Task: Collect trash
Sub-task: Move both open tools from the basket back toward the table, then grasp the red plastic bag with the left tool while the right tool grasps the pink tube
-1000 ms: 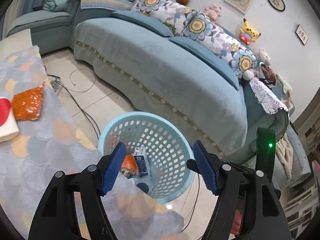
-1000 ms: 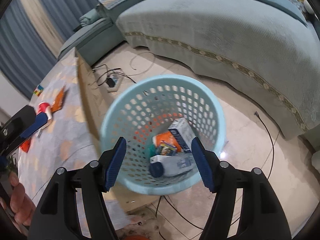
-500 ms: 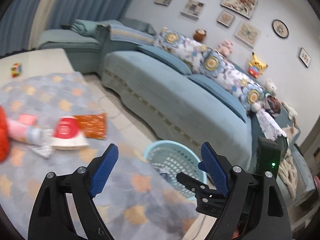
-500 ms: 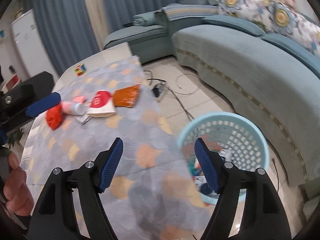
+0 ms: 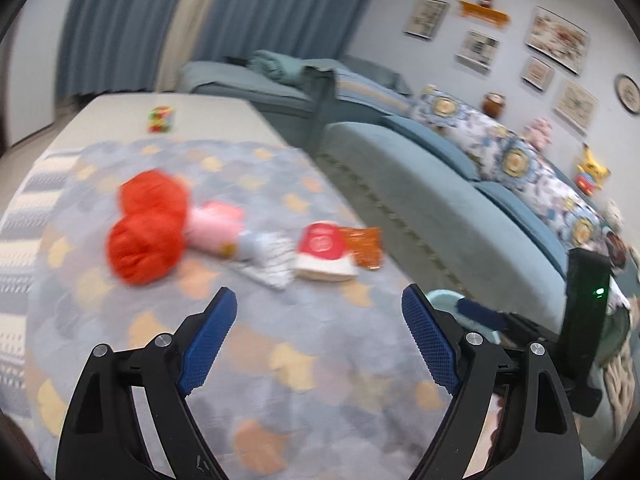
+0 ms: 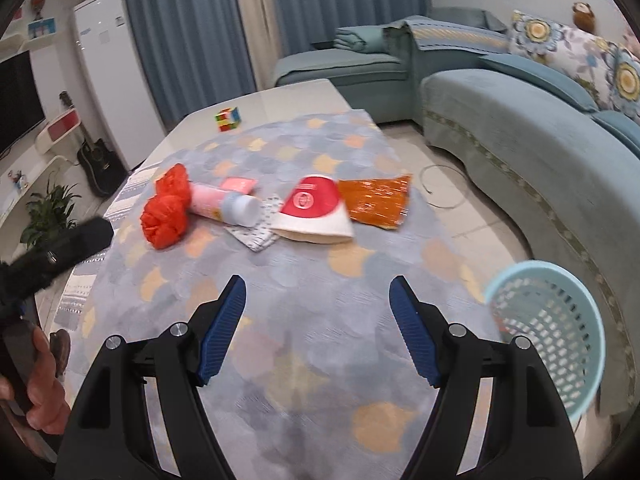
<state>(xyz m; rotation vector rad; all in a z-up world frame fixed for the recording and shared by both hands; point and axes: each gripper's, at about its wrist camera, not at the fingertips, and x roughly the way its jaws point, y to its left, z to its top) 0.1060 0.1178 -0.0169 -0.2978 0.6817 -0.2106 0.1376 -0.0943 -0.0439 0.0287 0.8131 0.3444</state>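
Trash lies in a row on the patterned tablecloth (image 6: 320,300): a crumpled red plastic bag (image 6: 168,212), a pink bottle (image 6: 224,206), a blister pack (image 6: 260,232), a red-and-white paper cup (image 6: 316,212) and an orange wrapper (image 6: 378,200). The same items show blurred in the left wrist view, with the red bag (image 5: 146,226) and the cup (image 5: 324,254). A light blue perforated basket (image 6: 548,328) stands on the floor to the right of the table. My left gripper (image 5: 318,336) and right gripper (image 6: 318,328) are both open and empty, above the cloth, short of the trash.
A Rubik's cube (image 6: 229,119) sits on the far bare table top. A blue sofa (image 6: 540,132) runs along the right. A cable (image 6: 440,188) lies on the floor. A fridge (image 6: 106,72), guitar (image 6: 98,164) and plant (image 6: 48,216) stand at left.
Both grippers have swung away from the basket towards the table. The trash row is now in front of both, and the basket has moved to the right edge of the views.
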